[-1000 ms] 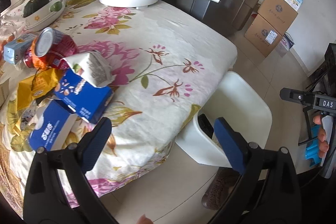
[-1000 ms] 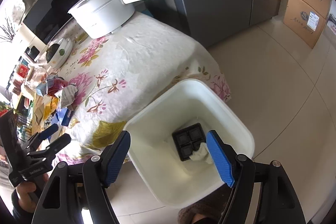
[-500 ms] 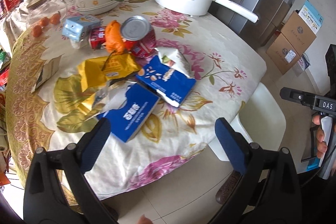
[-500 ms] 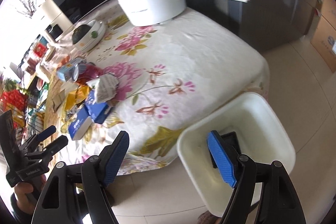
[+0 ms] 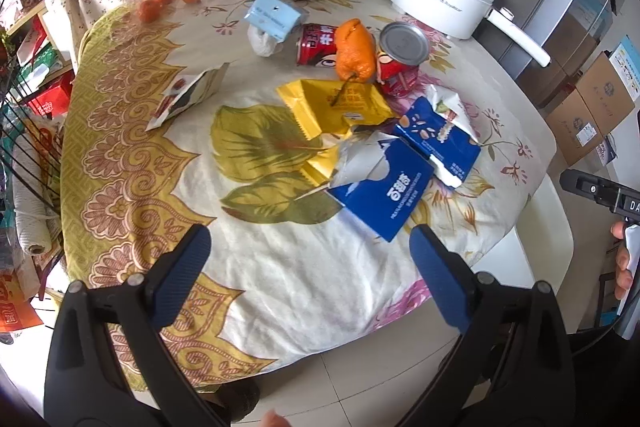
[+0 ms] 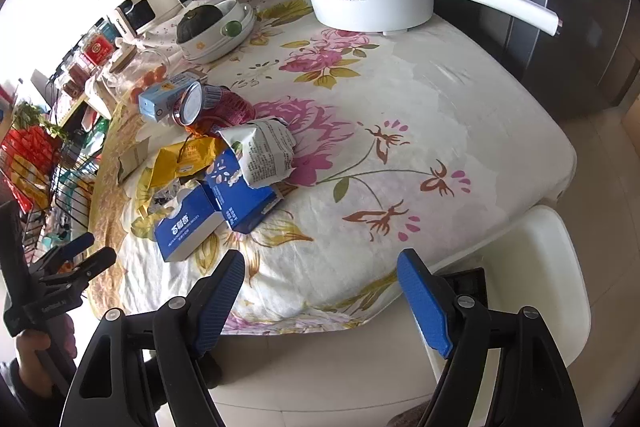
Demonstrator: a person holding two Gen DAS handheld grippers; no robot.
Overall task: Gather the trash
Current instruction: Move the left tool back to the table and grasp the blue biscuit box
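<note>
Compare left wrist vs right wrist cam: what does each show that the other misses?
Left wrist only: the orange peel in full, the small pouch near the yellow border, and the two mandarins by the glass jar.
Right wrist only: the black tray inside the white bin, and the left gripper seen from outside.
Both: the two blue cartons, yellow wrapper, red cans, white electric pot, and each camera's own open fingers, holding nothing.
</note>
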